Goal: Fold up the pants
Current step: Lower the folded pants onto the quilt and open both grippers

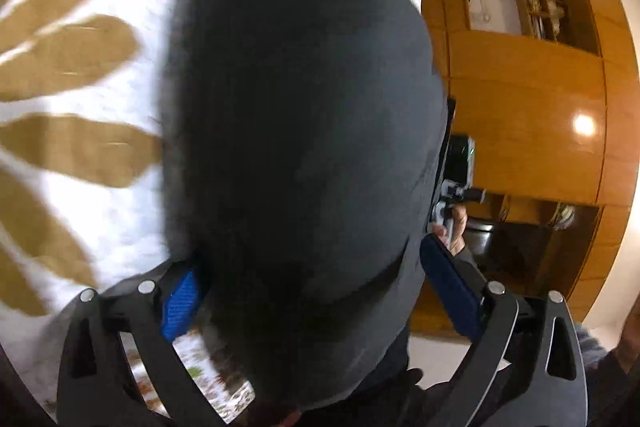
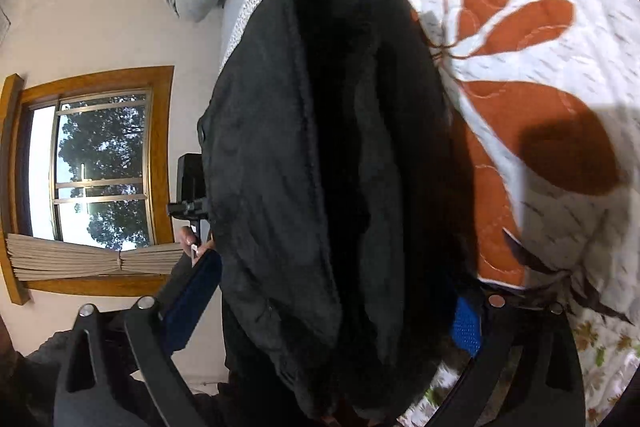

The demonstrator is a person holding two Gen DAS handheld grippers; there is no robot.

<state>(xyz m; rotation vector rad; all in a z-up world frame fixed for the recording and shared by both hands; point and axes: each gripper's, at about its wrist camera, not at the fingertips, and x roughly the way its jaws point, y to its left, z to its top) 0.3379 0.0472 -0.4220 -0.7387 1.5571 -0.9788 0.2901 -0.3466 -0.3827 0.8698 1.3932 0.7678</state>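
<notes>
Both tongs are lifting black pants [image 1: 304, 131] off a bed covered by a white quilt [image 1: 120, 195] printed with leaves. The left tongs [image 1: 320, 301] are gripping a thick bunch of the cloth between their blue pads. The right tongs [image 2: 340, 307] are doing the same, and the pants [image 2: 332, 167] are hanging in long doubled layers near the bed's edge (the far ends are hidden). Judging by those layers, the legs seem already laid together lengthwise. Laying the pants flat and folding them crosswise are probably still to be done.
</notes>
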